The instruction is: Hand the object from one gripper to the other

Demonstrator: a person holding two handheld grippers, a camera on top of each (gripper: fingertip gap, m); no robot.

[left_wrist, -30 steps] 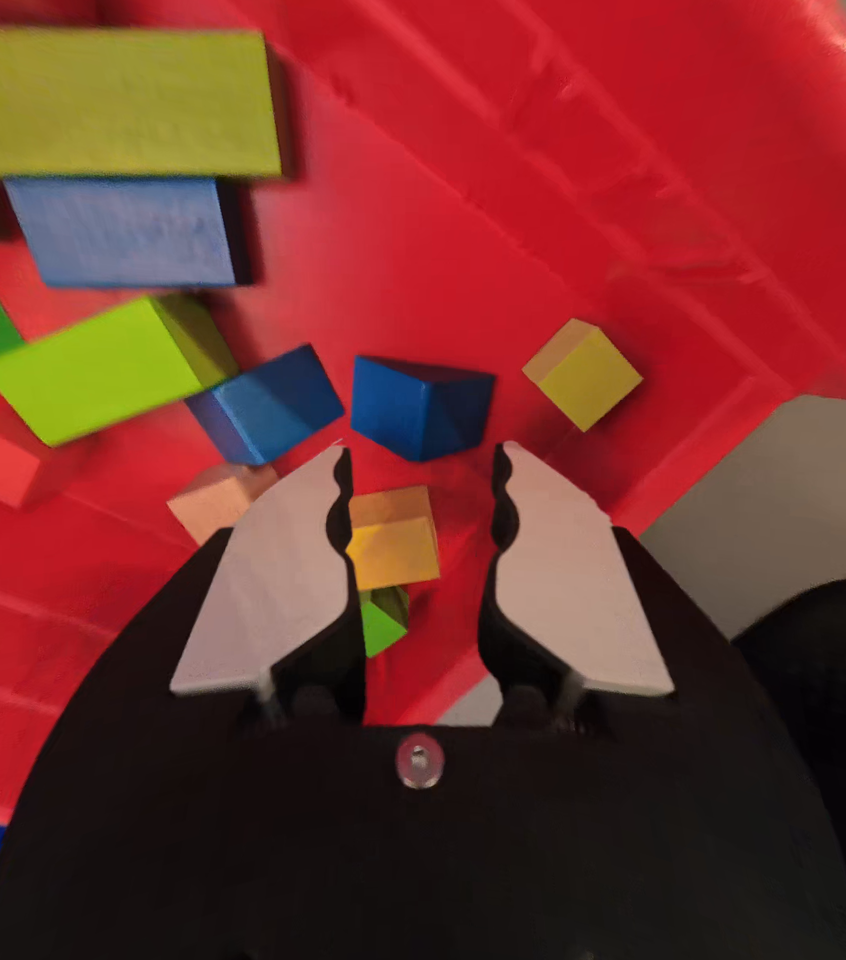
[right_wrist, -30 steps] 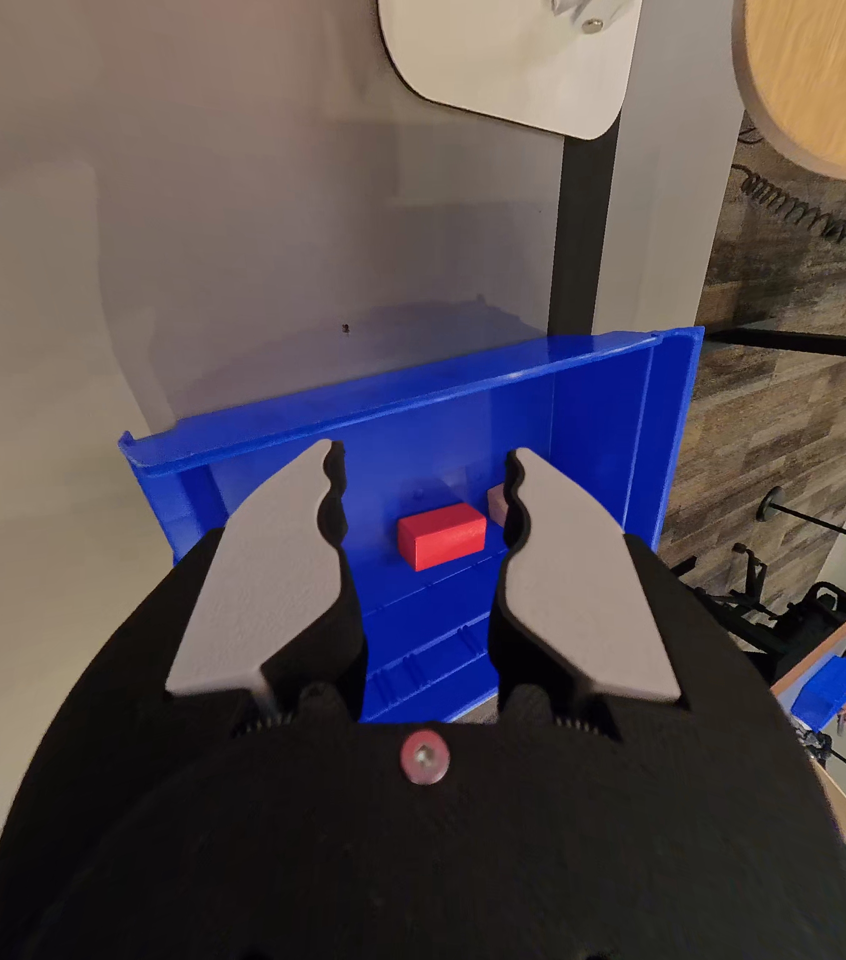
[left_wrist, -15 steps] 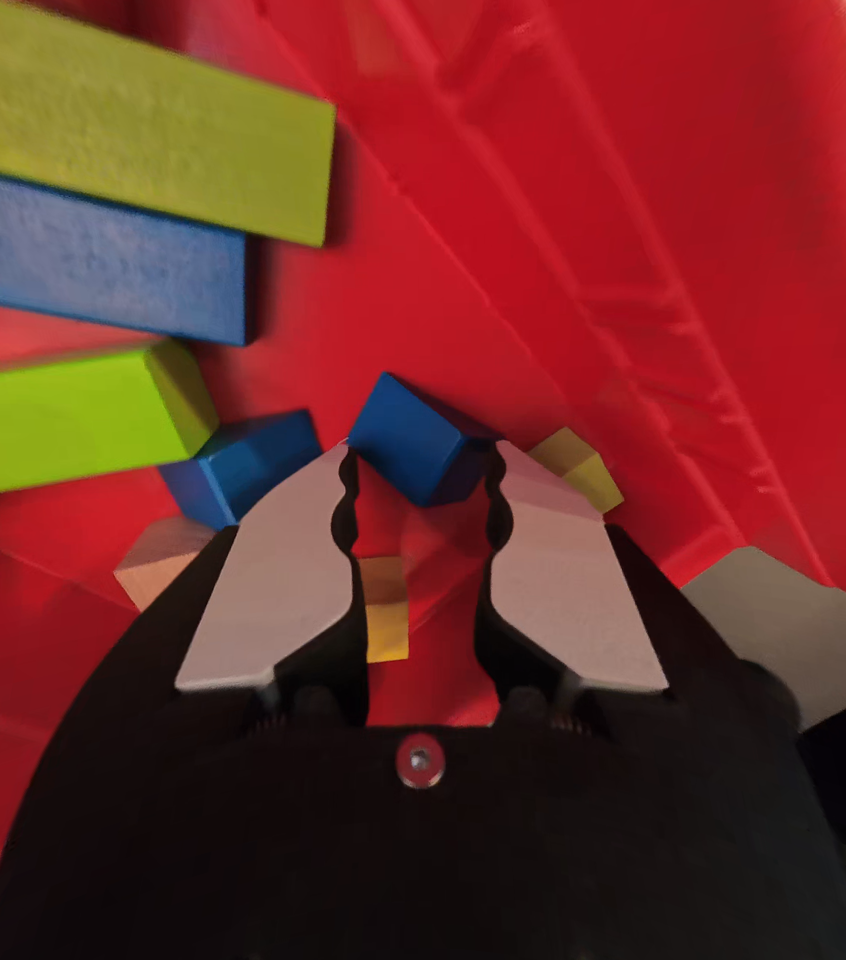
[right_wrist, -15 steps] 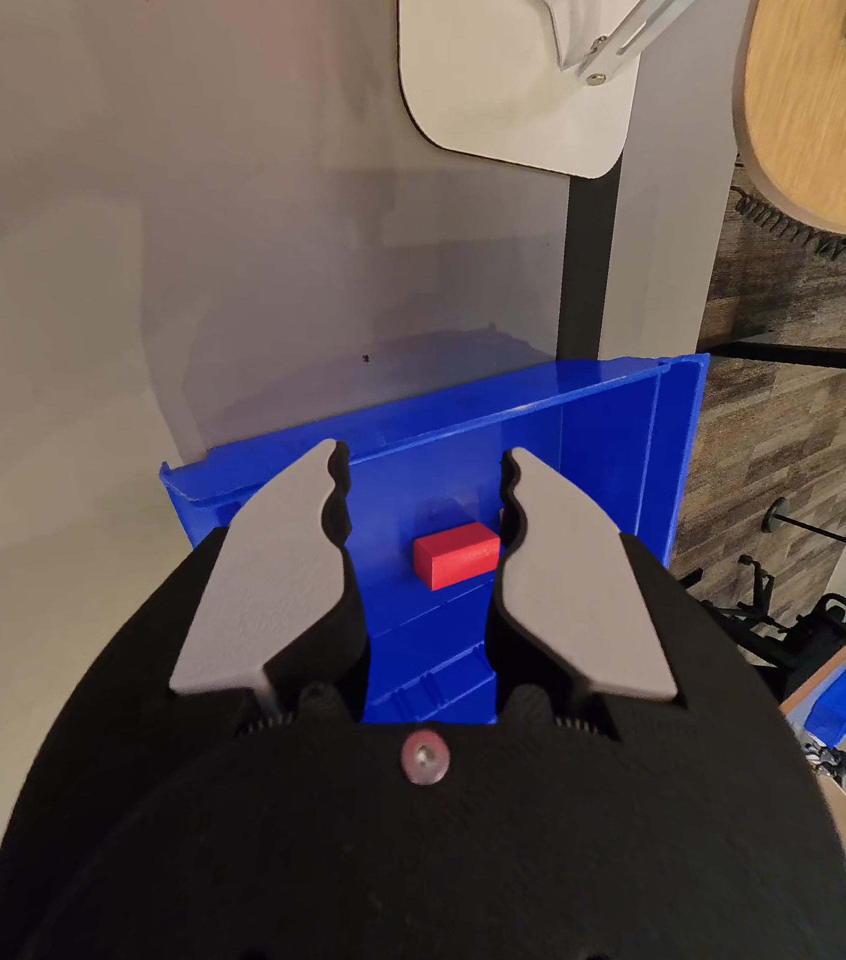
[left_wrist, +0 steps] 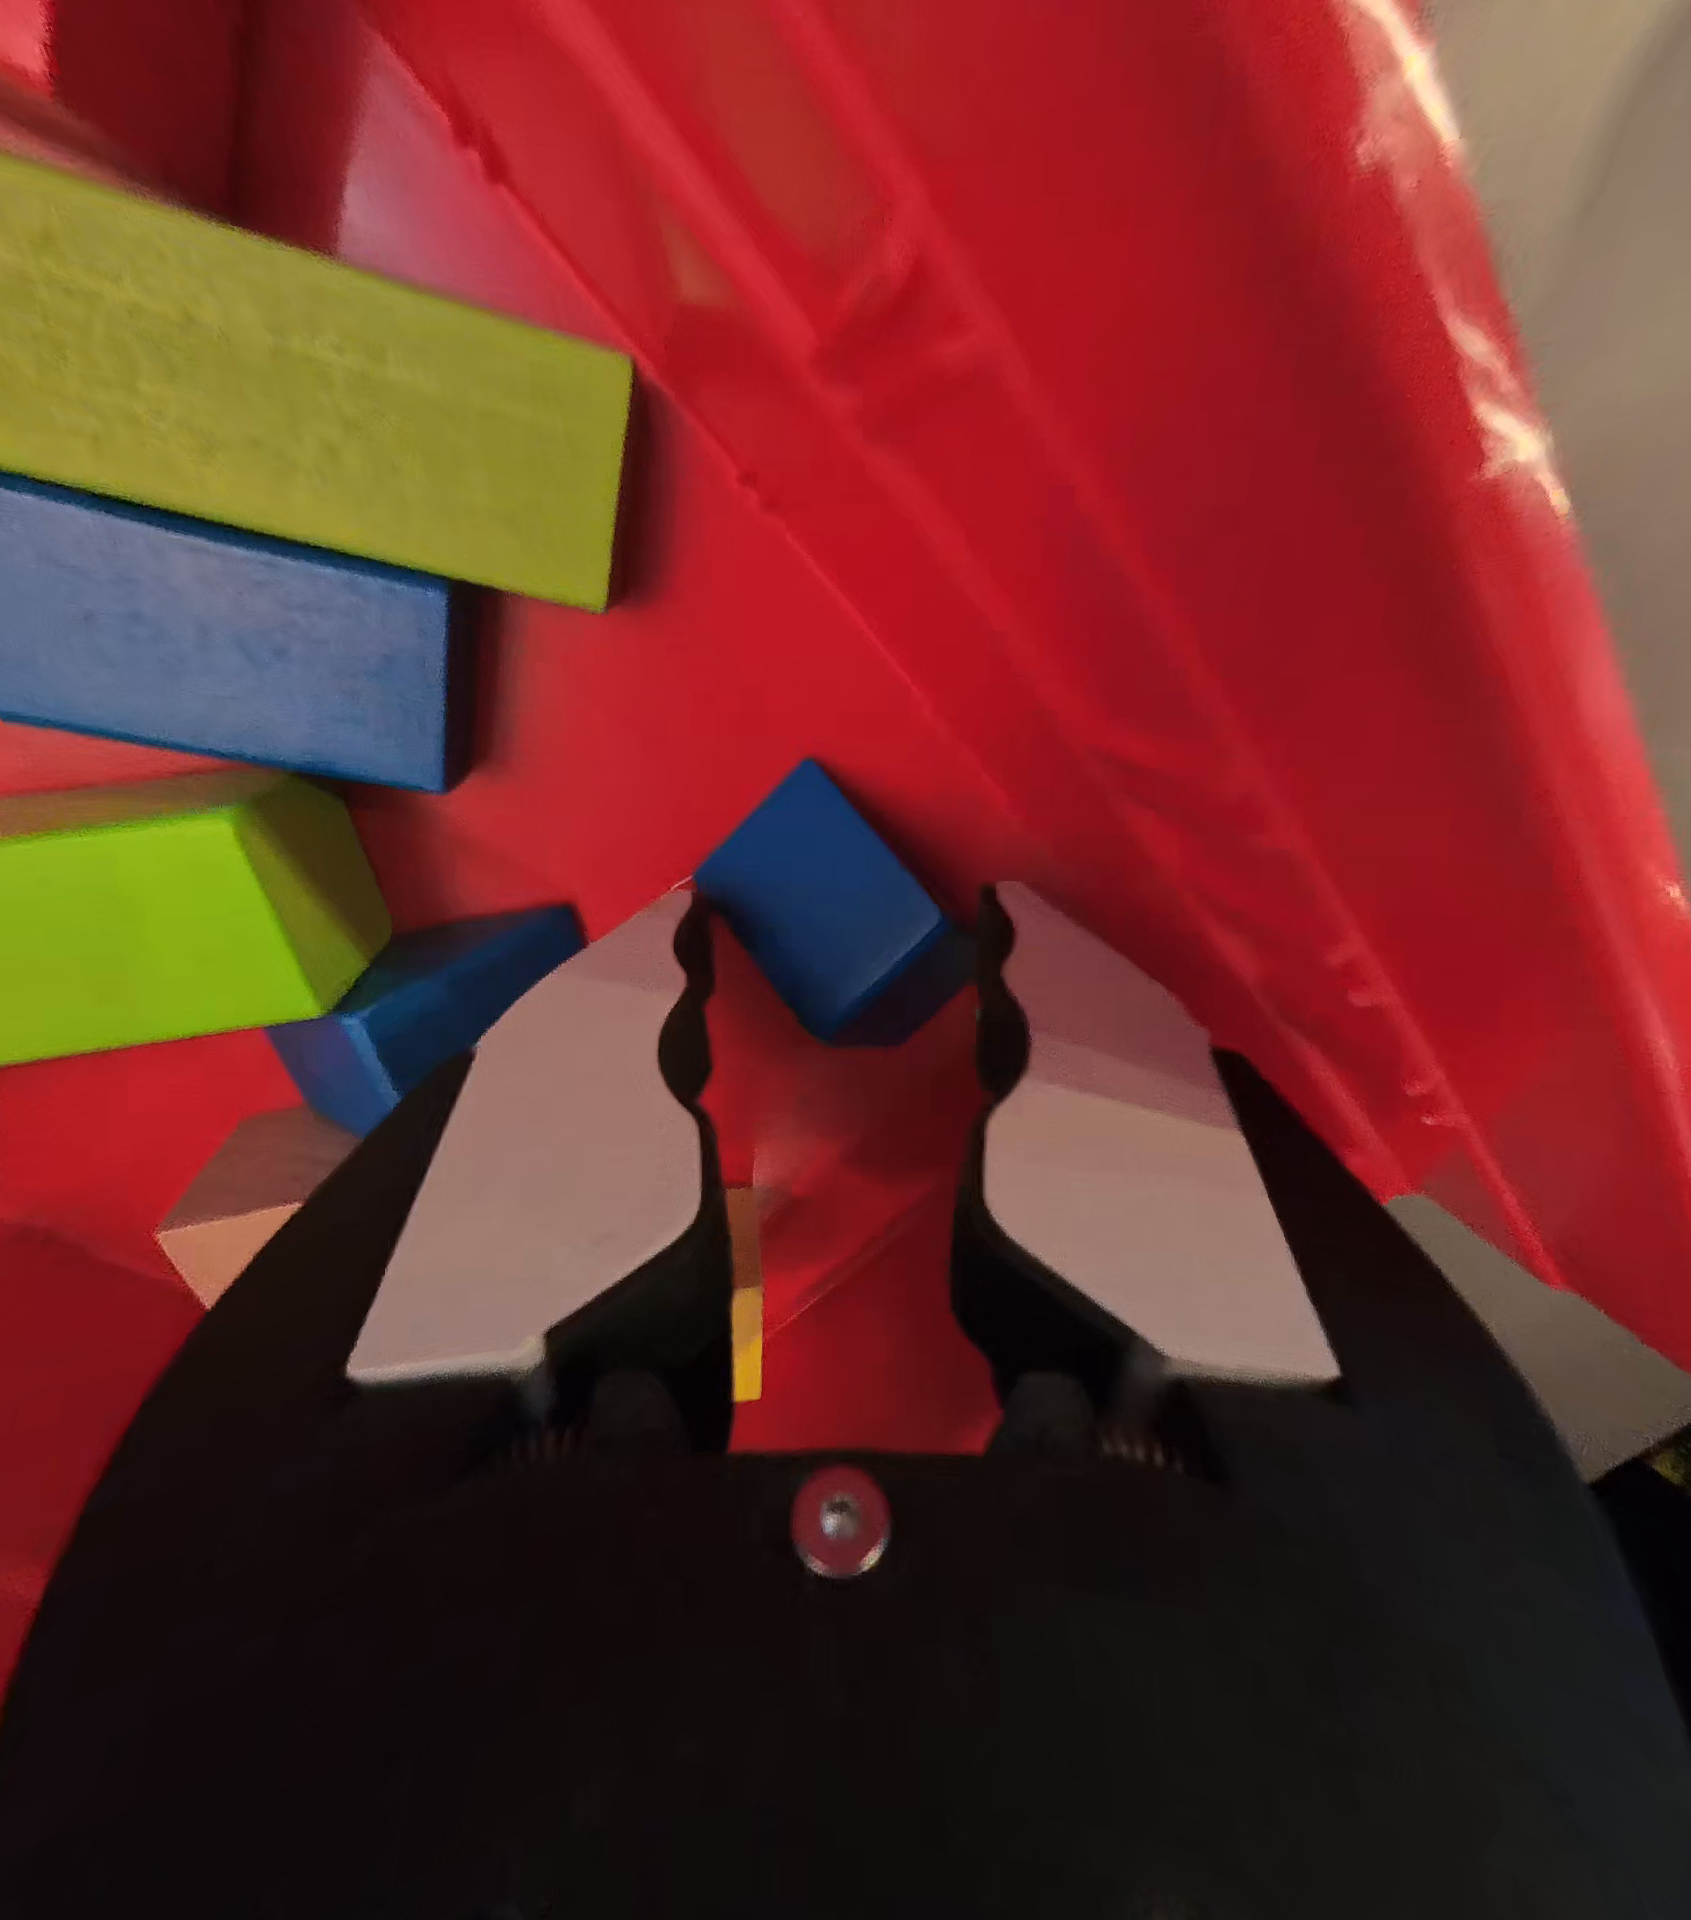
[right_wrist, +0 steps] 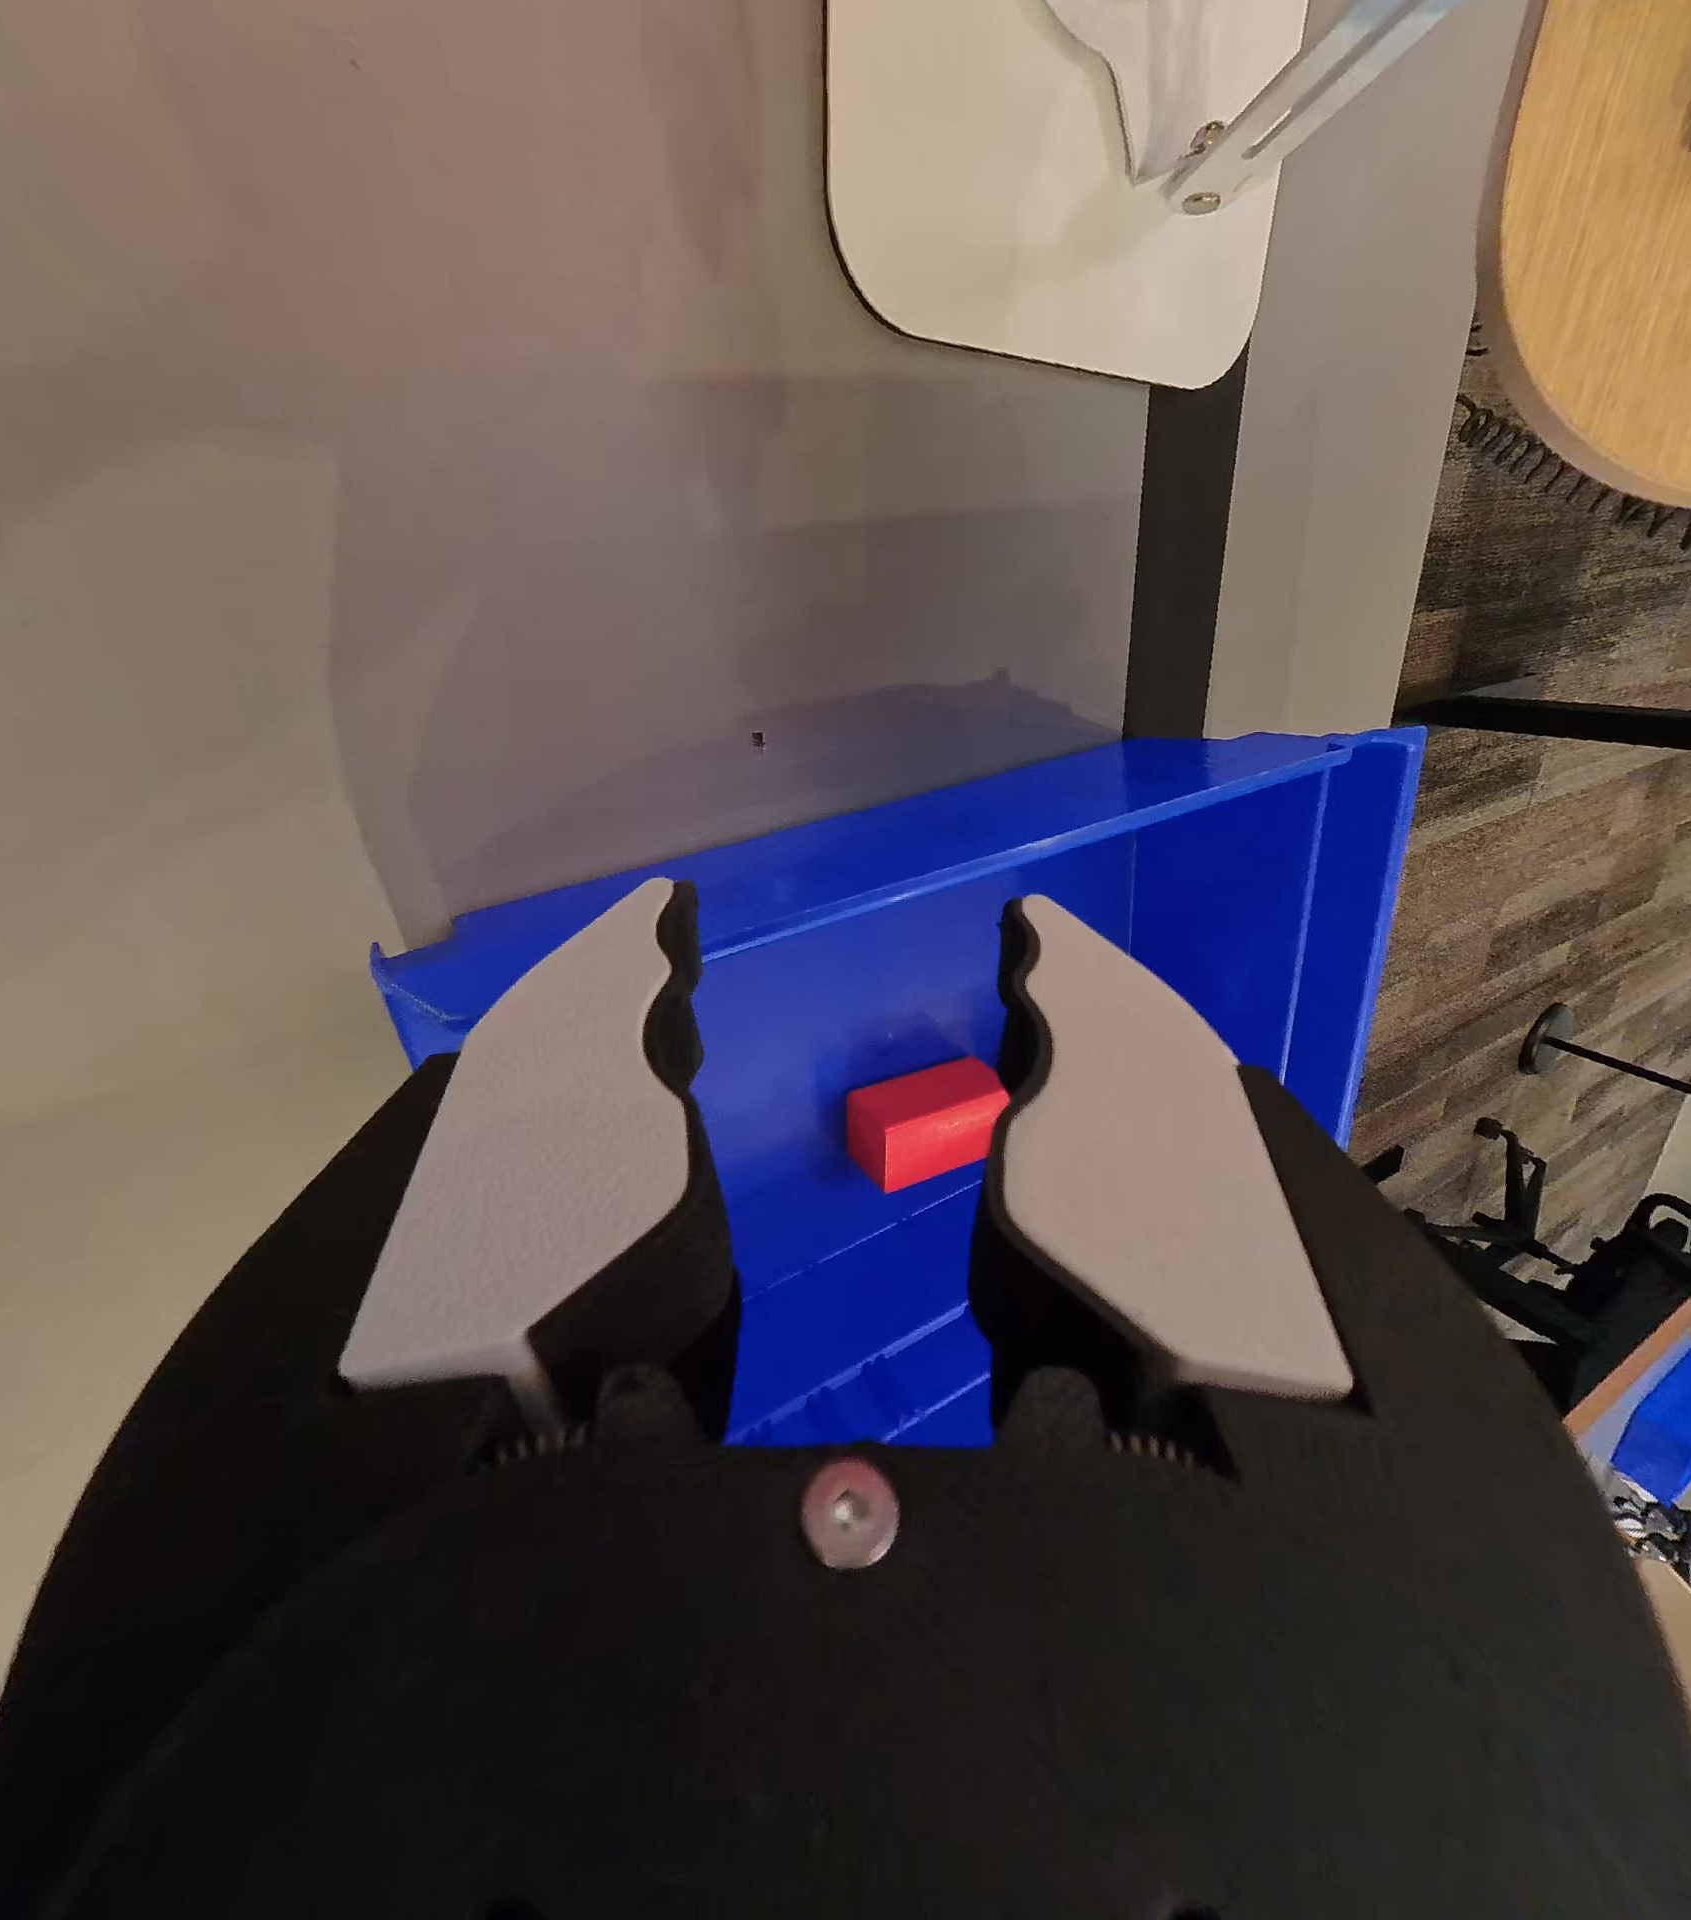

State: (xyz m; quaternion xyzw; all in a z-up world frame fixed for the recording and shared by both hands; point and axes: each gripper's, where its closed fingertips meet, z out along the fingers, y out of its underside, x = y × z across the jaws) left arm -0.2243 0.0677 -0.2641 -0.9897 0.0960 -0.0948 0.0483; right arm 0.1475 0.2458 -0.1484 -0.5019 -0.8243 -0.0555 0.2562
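Both hand-held grippers (left_wrist: 836,935) (right_wrist: 846,935) gape unclamped; three blue blocks (left_wrist: 810,904), one red block (right_wrist: 924,1120).

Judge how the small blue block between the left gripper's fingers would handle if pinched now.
The small blue block looks rigid and painted, so probably light and firm. It sits cornerwise to the left gripper, whose fingers stand open, so it may twist as they close. The red bin wall behind could stop it sliding.

Glossy moulded plastic forms the red bin (left_wrist: 1184,520) and blue bin (right_wrist: 1225,904). Painted blocks, a blue cube (left_wrist: 810,904) among them, look matt and faintly grainy. Grey fingers (right_wrist: 550,1132) appear matt; the bench (right_wrist: 197,520) smooth, satin.
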